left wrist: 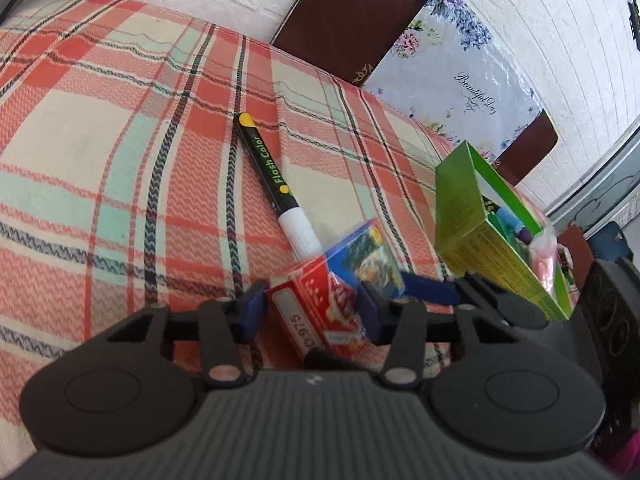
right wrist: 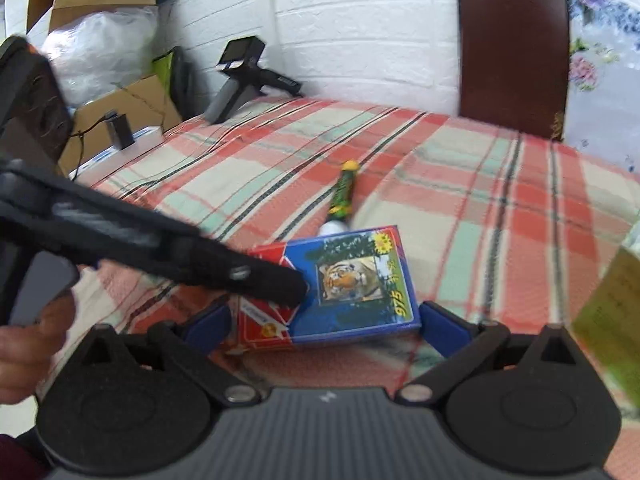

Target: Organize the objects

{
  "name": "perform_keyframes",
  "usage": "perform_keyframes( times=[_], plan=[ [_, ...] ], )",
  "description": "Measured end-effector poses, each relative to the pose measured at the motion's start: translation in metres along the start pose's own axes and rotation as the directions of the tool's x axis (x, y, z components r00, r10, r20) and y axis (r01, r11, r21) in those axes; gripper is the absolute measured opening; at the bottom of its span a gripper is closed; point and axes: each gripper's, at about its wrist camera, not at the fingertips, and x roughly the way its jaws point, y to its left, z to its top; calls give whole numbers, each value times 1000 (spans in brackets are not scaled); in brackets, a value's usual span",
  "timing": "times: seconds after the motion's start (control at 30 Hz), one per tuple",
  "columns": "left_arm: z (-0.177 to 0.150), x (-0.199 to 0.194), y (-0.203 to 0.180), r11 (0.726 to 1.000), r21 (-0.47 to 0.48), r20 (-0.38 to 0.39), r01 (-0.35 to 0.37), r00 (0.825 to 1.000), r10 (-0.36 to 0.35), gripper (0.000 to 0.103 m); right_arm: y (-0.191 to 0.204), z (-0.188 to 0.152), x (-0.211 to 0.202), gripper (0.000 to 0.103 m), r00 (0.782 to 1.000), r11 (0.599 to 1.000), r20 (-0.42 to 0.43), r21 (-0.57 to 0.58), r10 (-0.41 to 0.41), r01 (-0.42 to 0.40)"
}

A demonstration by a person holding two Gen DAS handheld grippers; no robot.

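Left gripper (left wrist: pixel 310 308) clamps the card box (left wrist: pixel 320 300) crosswise; right gripper (right wrist: pixel 324 320) — open — straddles its long axis; green box (left wrist: pixel 500 236) lies rightward.

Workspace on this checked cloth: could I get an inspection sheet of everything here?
Surface: plaid cloth.
Job's things: card pack; marker beyond it; open green box holding items.
Clutter: black handheld device at the far edge.
Tongs: left tongs closed on the card pack; right tongs open, straddling it.
Cables: thin black wire by a cardboard box.
Surroundings: white brick wall, brown chair back.
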Motion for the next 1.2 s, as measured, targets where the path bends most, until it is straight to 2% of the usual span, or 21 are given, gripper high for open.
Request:
perform_keyframes(
  times=[0.1, 0.27, 0.4, 0.53, 0.73, 0.93, 0.97, 1.0, 1.03, 1.07, 1.1, 1.2],
  plan=[
    [0, -3, 0, 1000, -20, 2, 7, 1000, -7, 46, 17, -8, 0, 94, 996, 994, 34, -70, -86, 88],
    [11, -18, -20, 999, 24, 48, 40, 998, -41, 43, 17, -11, -23, 93, 983, 991, 134, -31, -127, 132],
    [32, -19, -56, 991, 97, 79, 91, 992, -99, 43, 8, -1, -50, 93, 949, 972, 230, -33, -217, 231],
    [55, -1, -104, 974, 172, 80, 148, 983, -164, 43, -24, 12, -75, 93, 906, 945, 286, -8, -310, 326],
    [71, 49, -171, 941, 265, 43, 210, 972, -229, 43, -89, 18, -107, 93, 859, 902, 282, 73, -427, 425],
    [75, 97, -213, 921, 341, 16, 187, 979, -205, 46, -138, 12, -116, 94, 828, 863, 241, 160, -506, 480],
    [75, 104, -219, 921, 355, 27, 160, 983, -181, 47, -146, 13, -114, 94, 812, 843, 229, 178, -537, 507],
    [76, 110, -223, 921, 370, 44, 122, 988, -149, 53, -153, 13, -111, 97, 793, 820, 213, 198, -570, 537],
    [76, 116, -226, 920, 382, 60, 85, 991, -117, 55, -160, 12, -108, 101, 781, 802, 195, 218, -594, 556],
    [76, 121, -227, 919, 390, 66, 60, 993, -93, 55, -166, 13, -107, 98, 780, 796, 178, 234, -599, 558],
    [75, 124, -227, 917, 396, 64, 44, 995, -75, 55, -168, 13, -111, 99, 782, 799, 187, 253, -594, 546],
    [69, 120, -220, 917, 397, 59, 36, 996, -65, 55, -157, 12, -122, 100, 760, 791, 233, 269, -606, 549]
  ],
)
